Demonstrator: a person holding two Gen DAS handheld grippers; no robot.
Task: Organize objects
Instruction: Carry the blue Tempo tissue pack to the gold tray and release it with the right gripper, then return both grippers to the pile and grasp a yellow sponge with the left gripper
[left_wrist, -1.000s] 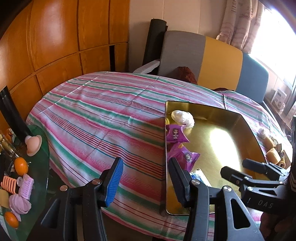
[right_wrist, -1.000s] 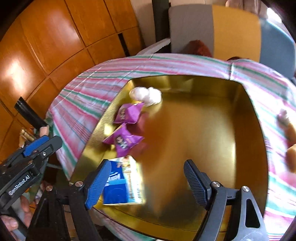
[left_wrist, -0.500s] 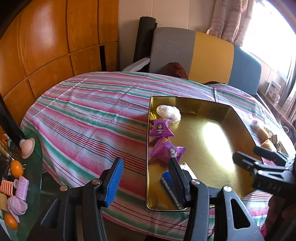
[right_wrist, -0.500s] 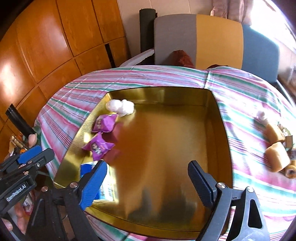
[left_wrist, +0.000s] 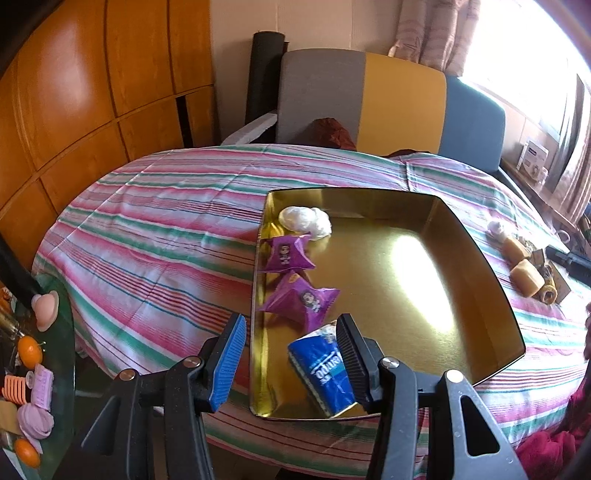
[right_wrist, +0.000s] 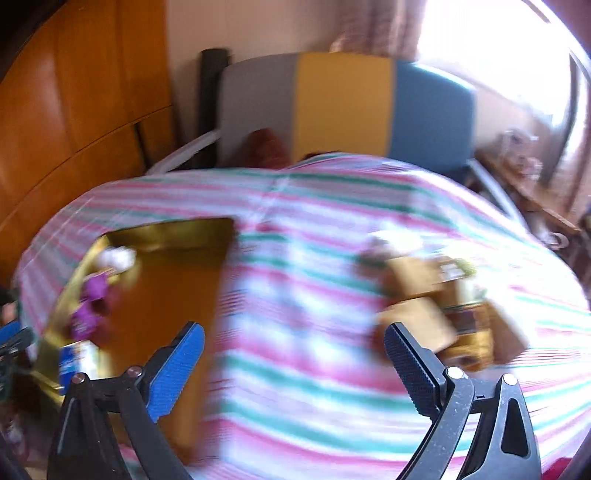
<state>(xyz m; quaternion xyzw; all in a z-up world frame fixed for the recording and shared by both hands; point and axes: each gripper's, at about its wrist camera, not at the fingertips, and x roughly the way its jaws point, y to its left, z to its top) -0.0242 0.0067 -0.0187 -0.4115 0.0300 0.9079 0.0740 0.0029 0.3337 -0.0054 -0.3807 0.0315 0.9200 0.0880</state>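
A gold tray (left_wrist: 406, 295) lies on the striped tablecloth (left_wrist: 155, 236). Along its left side lie a white packet (left_wrist: 306, 221), two purple packets (left_wrist: 286, 253) and a blue packet (left_wrist: 325, 373). My left gripper (left_wrist: 290, 360) hovers open over the tray's near left corner, with nothing pinched between its pads. The right wrist view is blurred. There my right gripper (right_wrist: 293, 369) hangs over bare cloth to the right of the tray (right_wrist: 159, 295); its jaws are opening and nothing is between them. A pile of tan wrapped snacks (right_wrist: 417, 321) sits just beyond its right finger; the same snacks (left_wrist: 526, 275) lie right of the tray.
A glass side table (left_wrist: 62, 332) with oranges and small items stands at the lower left. Chairs with grey, yellow and blue backs (left_wrist: 362, 96) line the table's far side. Wooden panels cover the left wall. A red sleeve (left_wrist: 554, 450) shows at the lower right.
My right gripper has swung right, off the tray and toward the tan snacks, with its jaws spreading wider. The blue packet stays in the tray. My left gripper has drifted slightly.
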